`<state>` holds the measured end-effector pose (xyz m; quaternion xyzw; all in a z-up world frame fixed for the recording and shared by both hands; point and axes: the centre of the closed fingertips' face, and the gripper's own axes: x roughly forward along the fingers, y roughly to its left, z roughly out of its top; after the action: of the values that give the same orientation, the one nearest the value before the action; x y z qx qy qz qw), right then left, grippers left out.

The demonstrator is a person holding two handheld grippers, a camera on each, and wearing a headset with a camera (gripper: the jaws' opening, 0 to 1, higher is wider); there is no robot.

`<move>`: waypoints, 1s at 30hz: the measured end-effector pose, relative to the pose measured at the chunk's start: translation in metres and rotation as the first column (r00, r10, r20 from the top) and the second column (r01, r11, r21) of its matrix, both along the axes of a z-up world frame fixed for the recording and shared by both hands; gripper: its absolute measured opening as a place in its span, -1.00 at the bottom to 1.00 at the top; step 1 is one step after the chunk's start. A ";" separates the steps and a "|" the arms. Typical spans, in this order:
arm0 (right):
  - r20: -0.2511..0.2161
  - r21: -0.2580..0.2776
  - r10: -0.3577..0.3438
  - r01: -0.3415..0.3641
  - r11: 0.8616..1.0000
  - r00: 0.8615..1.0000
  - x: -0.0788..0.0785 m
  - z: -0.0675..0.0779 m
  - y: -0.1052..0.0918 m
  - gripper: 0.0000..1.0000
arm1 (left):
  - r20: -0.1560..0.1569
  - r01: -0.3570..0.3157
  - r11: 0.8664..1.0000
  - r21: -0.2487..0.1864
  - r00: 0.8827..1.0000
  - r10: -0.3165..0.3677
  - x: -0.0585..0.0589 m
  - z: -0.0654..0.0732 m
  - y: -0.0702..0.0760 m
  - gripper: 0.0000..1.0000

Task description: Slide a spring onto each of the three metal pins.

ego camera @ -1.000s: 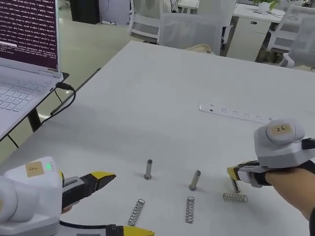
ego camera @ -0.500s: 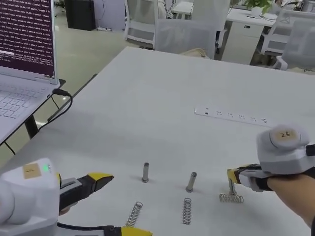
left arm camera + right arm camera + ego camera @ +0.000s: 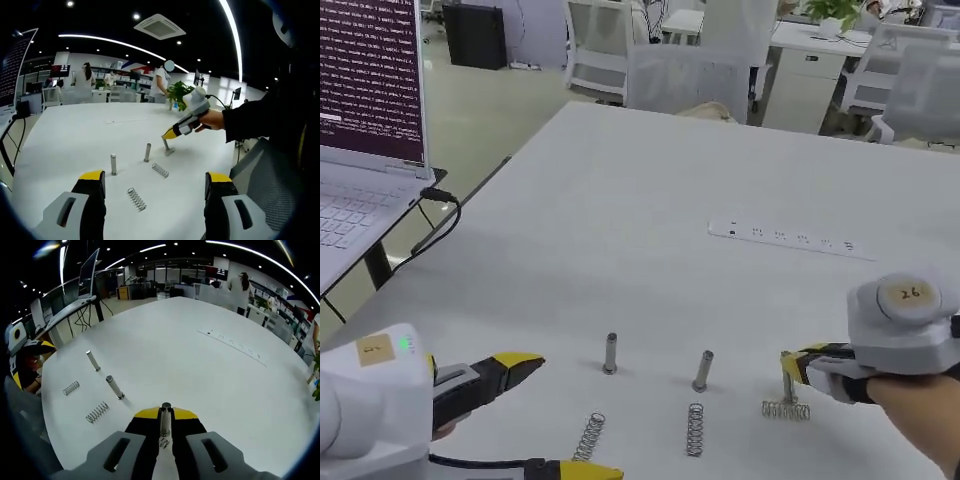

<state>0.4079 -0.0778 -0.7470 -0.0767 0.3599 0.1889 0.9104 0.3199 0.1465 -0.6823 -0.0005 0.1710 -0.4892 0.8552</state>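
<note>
Your three grey metal pins stand upright on the bench (image 3: 650, 200): left pin (image 3: 610, 354), middle pin (image 3: 703, 370), and right pin (image 3: 787, 390), which your right hand-held gripper (image 3: 795, 360) clamps. Three wire springs lie flat at each pin's 6 o'clock: left spring (image 3: 588, 437) runs 1-to-7, middle spring (image 3: 694, 430) 12-to-6, right spring (image 3: 786, 410) 3-to-9. Your left hand-held gripper (image 3: 575, 415) gapes at 8 o'clock, its lower jaw cut off.

A spring (image 3: 695, 429) just before each pin (image 3: 702, 370), three abreast on table (image 3: 620, 200)
</note>
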 end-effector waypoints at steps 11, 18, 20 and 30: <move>0.059 0.019 0.002 -0.003 1.000 0.998 -0.010 0.002 -0.003 -0.90 | 0.005 0.003 1.000 0.004 1.000 -0.003 -0.001 0.002 -0.001 0.57; 0.086 0.030 0.003 -0.006 1.000 0.996 -0.015 0.004 -0.005 -0.90 | 0.009 0.005 1.000 0.007 1.000 -0.005 -0.002 0.004 -0.001 0.56; 0.087 0.033 0.000 -0.003 0.999 0.996 -0.015 0.004 -0.005 -0.89 | 0.009 0.005 1.000 0.007 1.000 -0.005 -0.002 0.005 -0.002 0.56; 0.079 0.028 -0.002 0.000 1.000 0.997 -0.021 0.004 -0.007 -0.89 | 0.011 0.007 1.000 0.007 1.000 -0.007 -0.003 0.006 -0.002 0.56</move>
<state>0.3867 -0.0845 -0.7434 -0.0711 0.3210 0.1905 0.9250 0.3166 0.1445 -0.6766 0.0059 0.1678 -0.4915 0.8546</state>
